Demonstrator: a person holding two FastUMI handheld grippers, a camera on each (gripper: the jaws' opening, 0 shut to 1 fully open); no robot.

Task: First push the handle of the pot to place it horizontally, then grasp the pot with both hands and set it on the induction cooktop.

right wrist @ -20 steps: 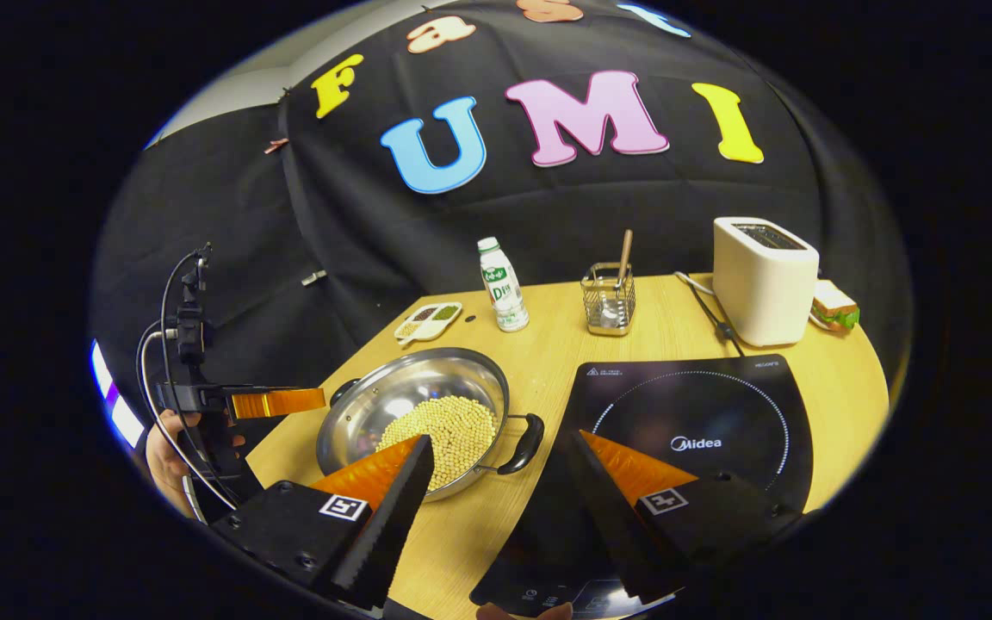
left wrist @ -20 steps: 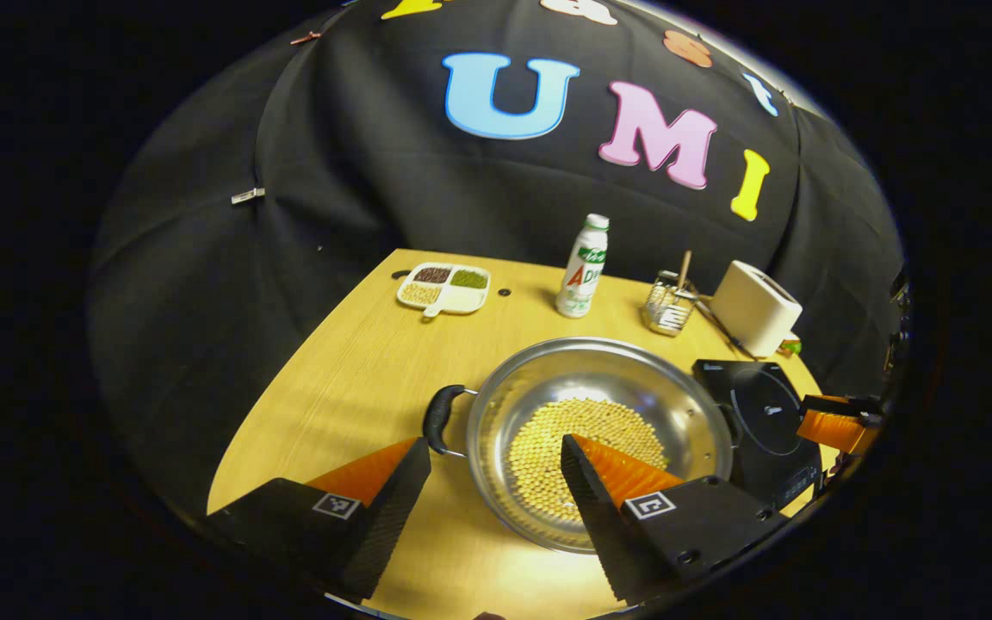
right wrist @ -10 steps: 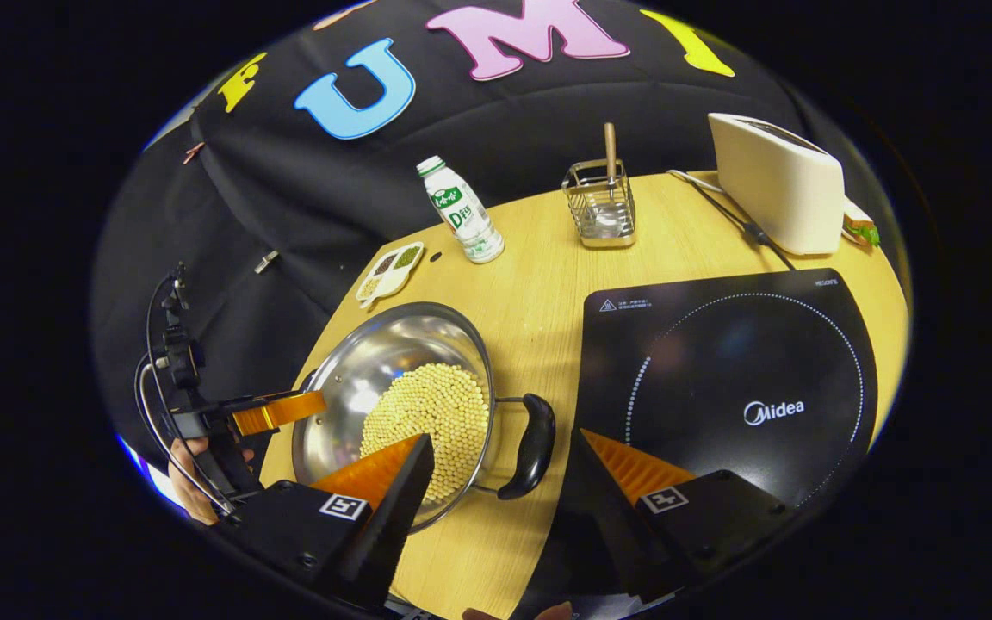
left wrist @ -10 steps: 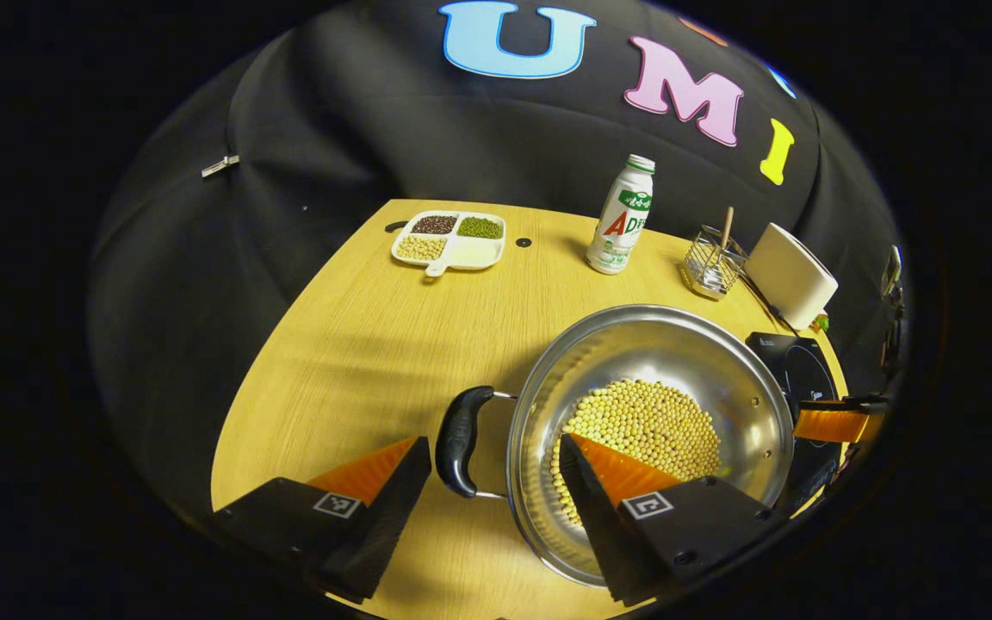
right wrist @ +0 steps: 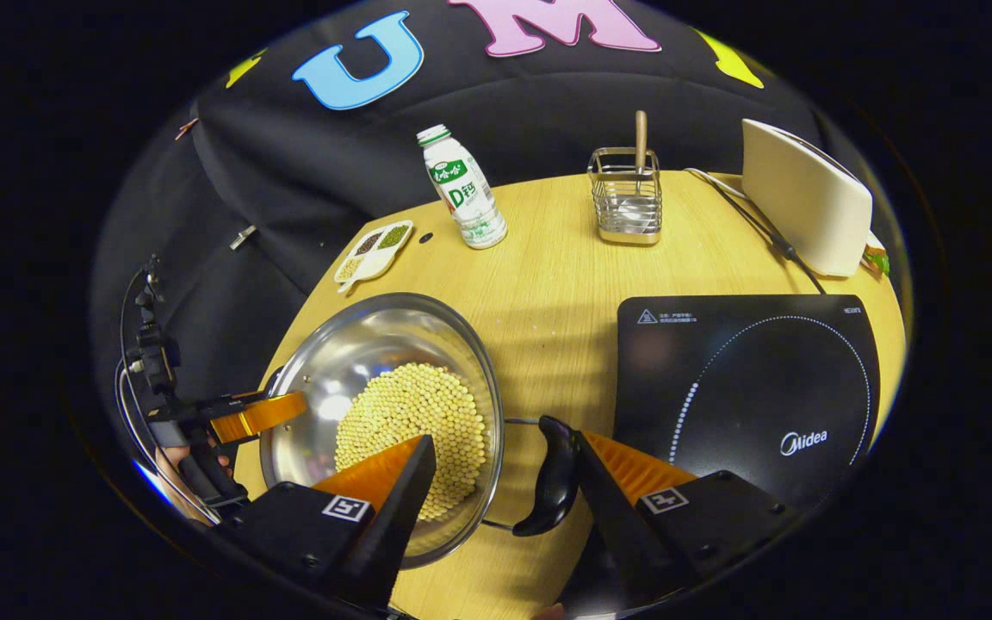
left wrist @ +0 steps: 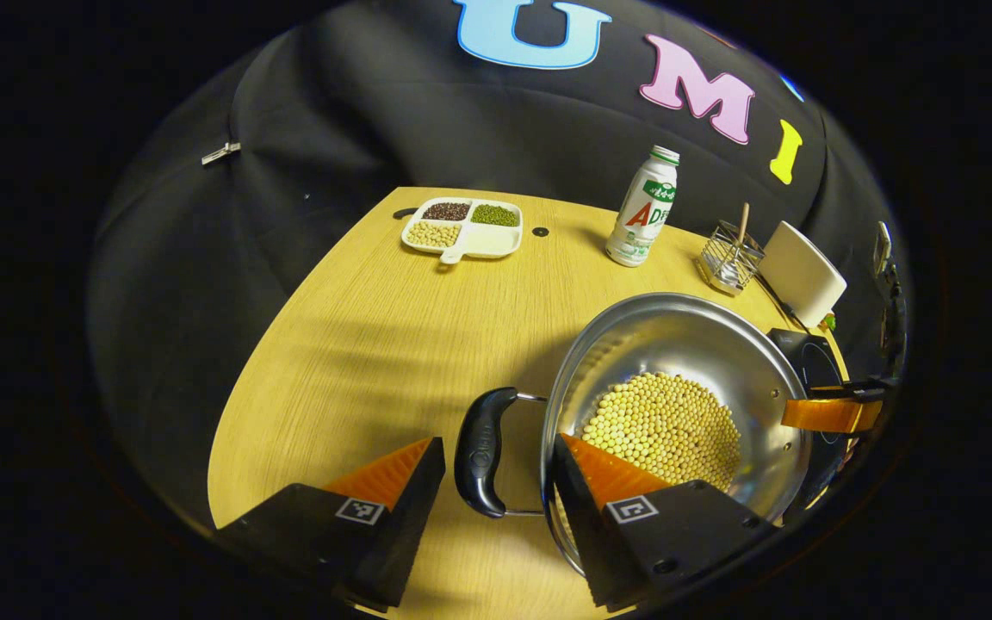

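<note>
A steel pot holding soybeans sits on the wooden table, its two black handles pointing left and right. In the left gripper view, the left handle lies between the spread fingers of my left gripper, which is open. In the right gripper view, the pot is at the lower left. Its right handle lies between the fingers of my open right gripper, close against the right finger. The black induction cooktop lies just right of the pot.
Along the table's back stand a white drink bottle, a divided dish of beans, a wire holder with a wooden stick and a white toaster with its cord. A hand holds the left gripper.
Both grippers have come down and forward onto the pot. Each black handle now lies between its gripper's open fingers. The pot itself looks unmoved.
</note>
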